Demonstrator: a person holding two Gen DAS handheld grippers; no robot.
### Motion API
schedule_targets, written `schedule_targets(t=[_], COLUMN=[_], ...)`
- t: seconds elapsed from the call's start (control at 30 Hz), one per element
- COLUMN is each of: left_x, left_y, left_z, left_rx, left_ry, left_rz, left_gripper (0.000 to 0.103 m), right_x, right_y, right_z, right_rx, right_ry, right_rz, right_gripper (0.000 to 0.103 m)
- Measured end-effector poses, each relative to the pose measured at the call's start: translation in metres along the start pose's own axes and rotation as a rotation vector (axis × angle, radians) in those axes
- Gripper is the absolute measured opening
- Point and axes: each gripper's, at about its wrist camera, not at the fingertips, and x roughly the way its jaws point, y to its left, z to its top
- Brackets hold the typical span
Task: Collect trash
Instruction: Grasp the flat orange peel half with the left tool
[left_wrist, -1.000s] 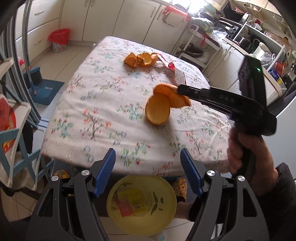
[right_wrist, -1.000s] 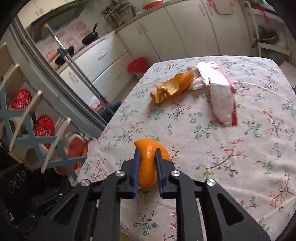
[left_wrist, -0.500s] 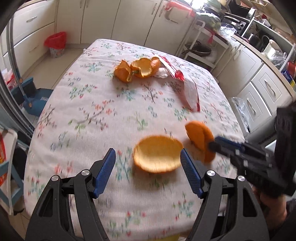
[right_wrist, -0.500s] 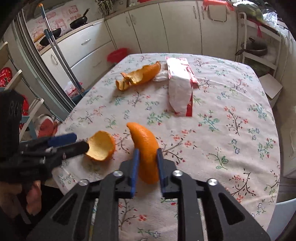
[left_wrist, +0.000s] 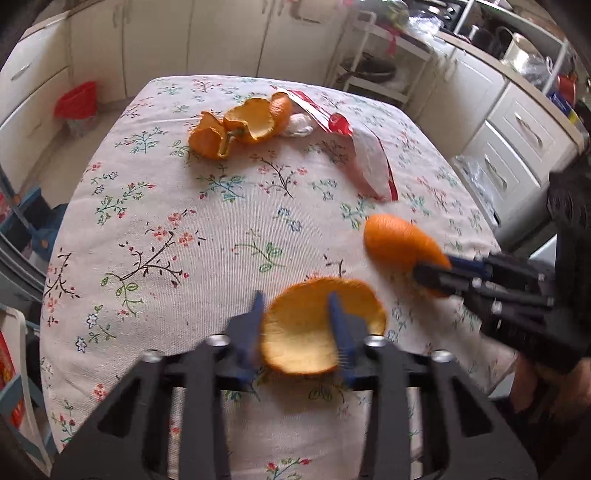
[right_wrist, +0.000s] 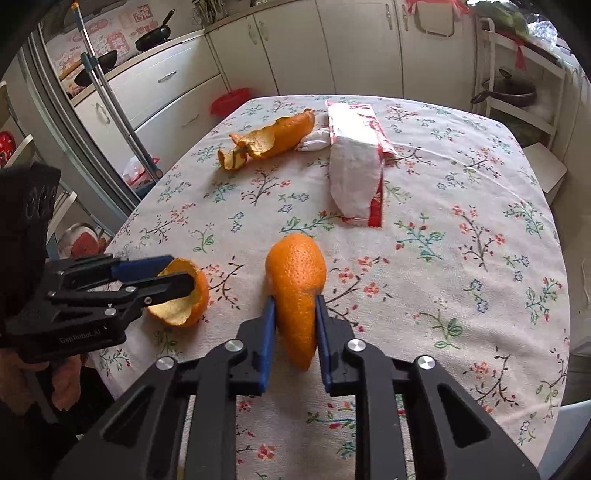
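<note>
My left gripper (left_wrist: 295, 314) is closing around a cup-shaped orange peel (left_wrist: 321, 328) at the near edge of the floral table; its blue fingers look blurred. From the right wrist view its jaws (right_wrist: 177, 275) pinch the peel's rim (right_wrist: 184, 299). My right gripper (right_wrist: 293, 321) is shut on a long orange peel piece (right_wrist: 297, 284), held just above the cloth; it shows at the right in the left wrist view (left_wrist: 399, 243). A curled peel strip (left_wrist: 240, 125) lies at the far side.
A white and red wrapper (right_wrist: 356, 166) and a small crumpled white paper (right_wrist: 314, 140) lie on the tablecloth (right_wrist: 461, 229) beside the far peel. A red bin (left_wrist: 77, 107) stands on the floor by the cabinets. A mop handle (right_wrist: 110, 96) leans left of the table.
Both grippers moved forward over the table. My left gripper's fingers have closed from wide open onto the cup-shaped peel. The right gripper still holds its peel piece.
</note>
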Motion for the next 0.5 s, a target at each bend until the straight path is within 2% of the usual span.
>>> schedule_targets(t=[0.07,0.13,0.27,0.5], left_x=[-0.001,-0.002,-0.012,-0.031], left_y=[-0.002,-0.007,-0.016,-0.008], left_z=[-0.004,-0.007,-0.014,-0.018], left_rx=[0.015,0.038,0.077,0.031], left_ry=[0.009,0.011,-0.001,-0.049], left_rz=[-0.009,-0.008,-0.007,-0.01], left_gripper=[0.011,0.006,0.004,0.003], right_x=[-0.002,-0.003,-0.005,-0.008], right_y=[-0.005,-0.006,-0.007,-0.008], right_z=[-0.001,-0.002,-0.005,-0.009], right_rx=[0.014,0.018,0.023,0.021], right_ry=[-0.001,0.002,0.002,0.004], right_rz=[-0.006,-0.01,-0.017,-0.022], right_gripper=[0.019,0.018,0.018,0.018])
